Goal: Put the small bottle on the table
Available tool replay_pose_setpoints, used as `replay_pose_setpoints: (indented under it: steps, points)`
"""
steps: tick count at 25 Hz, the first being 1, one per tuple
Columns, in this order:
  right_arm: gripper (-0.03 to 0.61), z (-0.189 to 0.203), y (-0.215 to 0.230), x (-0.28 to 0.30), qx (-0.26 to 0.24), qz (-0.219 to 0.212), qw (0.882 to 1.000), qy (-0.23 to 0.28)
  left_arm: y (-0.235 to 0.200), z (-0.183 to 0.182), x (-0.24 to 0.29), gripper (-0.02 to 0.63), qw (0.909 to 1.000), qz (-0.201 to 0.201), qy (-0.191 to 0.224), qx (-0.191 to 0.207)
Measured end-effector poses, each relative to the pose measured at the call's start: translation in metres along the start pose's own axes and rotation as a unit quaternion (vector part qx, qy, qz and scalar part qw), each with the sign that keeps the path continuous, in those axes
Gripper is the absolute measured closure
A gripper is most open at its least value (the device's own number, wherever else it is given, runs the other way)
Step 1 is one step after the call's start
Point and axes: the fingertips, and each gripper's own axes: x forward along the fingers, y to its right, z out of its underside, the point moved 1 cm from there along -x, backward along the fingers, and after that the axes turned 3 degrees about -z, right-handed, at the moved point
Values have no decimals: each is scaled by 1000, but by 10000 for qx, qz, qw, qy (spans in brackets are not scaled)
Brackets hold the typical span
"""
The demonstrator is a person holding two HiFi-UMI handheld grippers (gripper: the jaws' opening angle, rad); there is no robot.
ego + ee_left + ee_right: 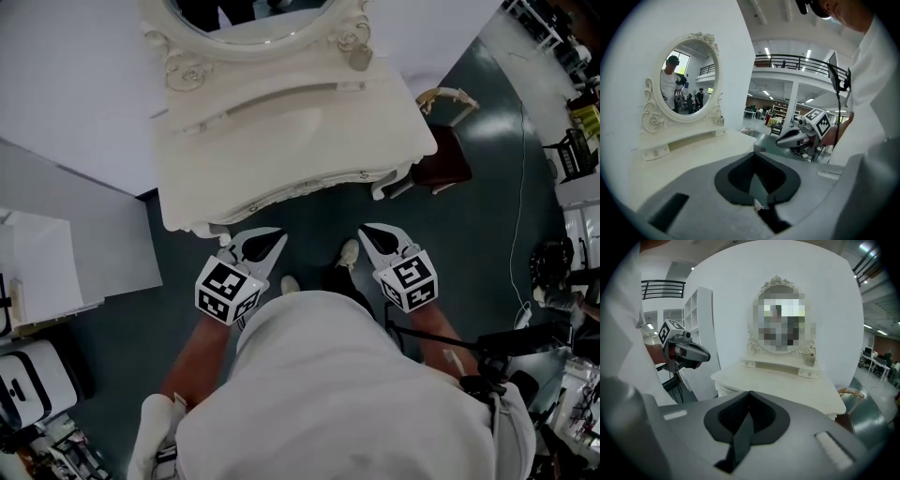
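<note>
A small bottle [360, 58] stands on the raised shelf of the white dressing table [309, 141], at the right foot of the oval mirror [246, 23]. It also shows as a tiny bottle [721, 121] in the left gripper view and as the same bottle [812, 354] in the right gripper view. My left gripper [278, 237] hovers just off the table's front edge, shut and empty. My right gripper [366, 229] is level with it a little to the right, also shut with nothing in it. Both point toward the table, well short of the bottle.
A stool with a dark red seat [446, 157] stands against the table's right side. A white cabinet [52, 267] sits at the left. Cables and equipment [553, 272] crowd the dark floor at the right. A white wall is behind the mirror.
</note>
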Motion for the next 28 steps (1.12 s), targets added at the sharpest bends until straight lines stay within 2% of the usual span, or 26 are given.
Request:
replay_pose_setpoints:
  steps: [12, 28]
  points:
    - [578, 3, -37, 4, -122, -53, 9999, 37, 8, 12, -23, 611, 9999, 18, 58, 90]
    - [578, -11, -49, 8, -292, -147, 9995, 49, 4, 12, -33, 611, 9999, -42, 141, -12]
